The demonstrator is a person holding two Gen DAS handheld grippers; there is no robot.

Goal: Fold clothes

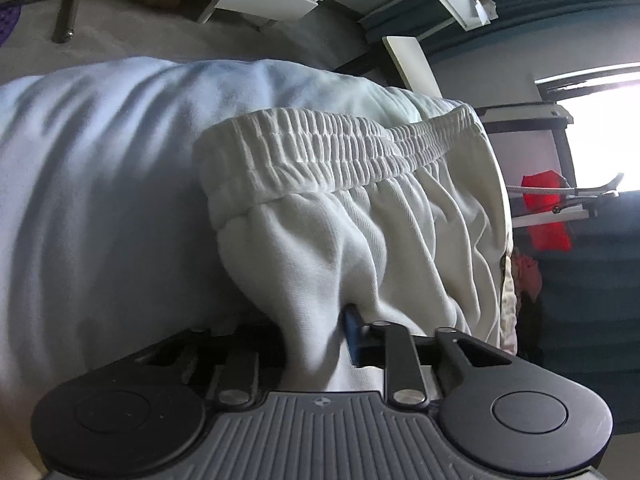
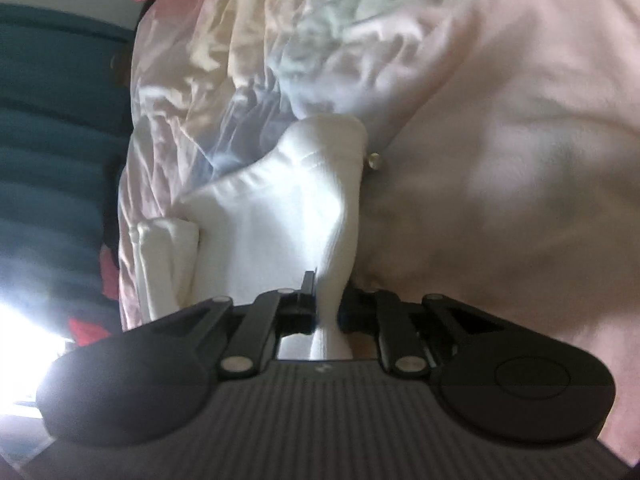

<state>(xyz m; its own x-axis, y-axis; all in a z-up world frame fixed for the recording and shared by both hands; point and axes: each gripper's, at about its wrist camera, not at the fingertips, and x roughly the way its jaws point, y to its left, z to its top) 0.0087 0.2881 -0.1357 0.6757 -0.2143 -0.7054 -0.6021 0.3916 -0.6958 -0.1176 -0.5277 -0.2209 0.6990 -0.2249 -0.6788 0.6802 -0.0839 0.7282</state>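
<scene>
Both tools (image 1: 316,340) (image 2: 326,300) pinch soft white shorts (image 1: 360,208) with ribbed elastic waistband (image 1: 332,148).

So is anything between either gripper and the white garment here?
Nothing visible. The left gripper is already shut on the white garment just below its elastic waistband, and the right gripper pinches a white fold of it directly.
</scene>
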